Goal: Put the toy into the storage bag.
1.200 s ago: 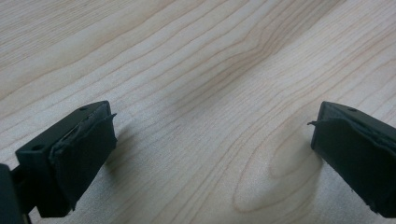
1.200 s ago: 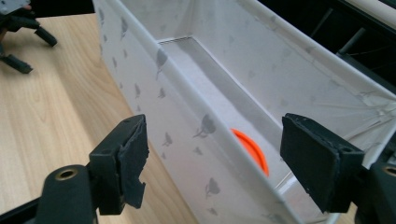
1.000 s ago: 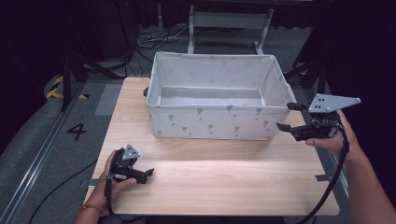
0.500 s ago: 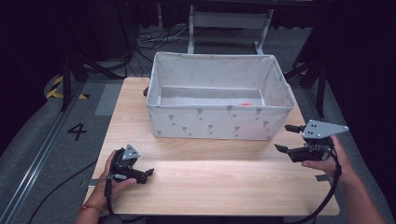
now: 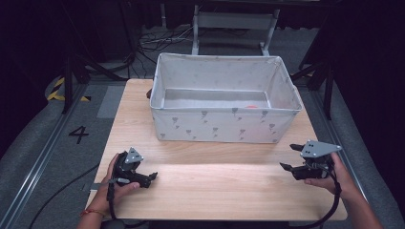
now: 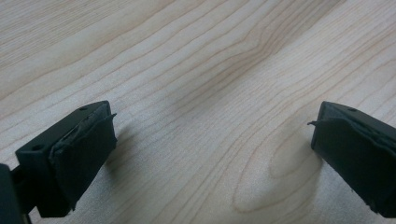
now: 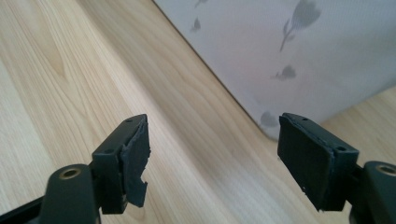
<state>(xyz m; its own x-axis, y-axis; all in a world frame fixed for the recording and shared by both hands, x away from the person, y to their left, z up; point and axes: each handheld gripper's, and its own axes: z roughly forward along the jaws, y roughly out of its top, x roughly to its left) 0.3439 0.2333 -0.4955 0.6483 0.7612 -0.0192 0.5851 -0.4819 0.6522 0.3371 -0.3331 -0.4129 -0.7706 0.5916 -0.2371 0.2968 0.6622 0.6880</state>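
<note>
Both grippers hold nothing: the right gripper hangs with its jaws spread wide, just off the near right corner of the fabric bin, and the left gripper rests open-jawed on the table, near its front left. A small red object already lies inside the bin, so the work looks finished or between items.

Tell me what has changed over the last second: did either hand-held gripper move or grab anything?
The right hand-held gripper came down and back from beside the fabric bin's right corner to just above the table, jaws open and empty. The left hand-held gripper stayed resting near the table's front left, also open and empty. The bin and the orange item inside it did not move.
</note>
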